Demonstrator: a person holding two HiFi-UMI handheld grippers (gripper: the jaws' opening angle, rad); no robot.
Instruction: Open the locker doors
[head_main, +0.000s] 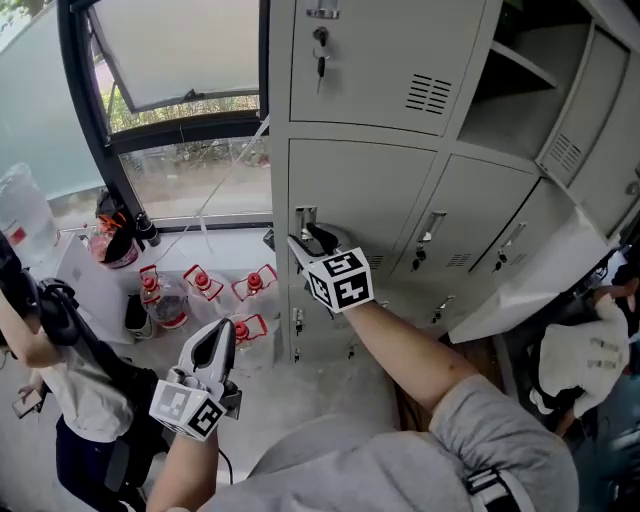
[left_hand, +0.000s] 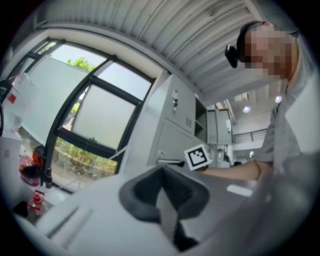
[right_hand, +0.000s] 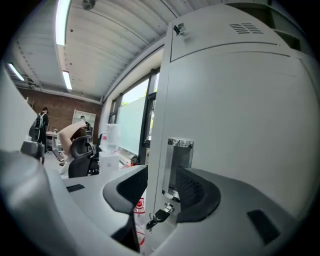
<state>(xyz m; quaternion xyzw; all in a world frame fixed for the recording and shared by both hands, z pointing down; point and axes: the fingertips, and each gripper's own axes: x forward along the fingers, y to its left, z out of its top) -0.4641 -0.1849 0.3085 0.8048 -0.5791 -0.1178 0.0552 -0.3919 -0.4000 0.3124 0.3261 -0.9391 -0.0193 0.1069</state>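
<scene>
The grey locker bank (head_main: 380, 150) fills the upper right of the head view. My right gripper (head_main: 312, 240) is at the chrome handle (head_main: 305, 220) on the left edge of the middle-row left door (head_main: 360, 190). In the right gripper view the jaws (right_hand: 160, 187) stand apart, astride the door's edge and handle (right_hand: 180, 157); one pad lies over the handle and the other hangs clear of the edge. Keys (right_hand: 159, 216) dangle under the handle. My left gripper (head_main: 217, 338) is held low to the left, away from the lockers, its jaws (left_hand: 162, 187) together and empty.
Upper right lockers (head_main: 520, 80) stand open, and a swung-out door (head_main: 530, 285) juts at the lower right. The top left door has a key in its lock (head_main: 320, 50). Several red-capped bottles (head_main: 200, 285) stand on the floor by the window (head_main: 180, 60). A person (head_main: 60, 390) is at the left.
</scene>
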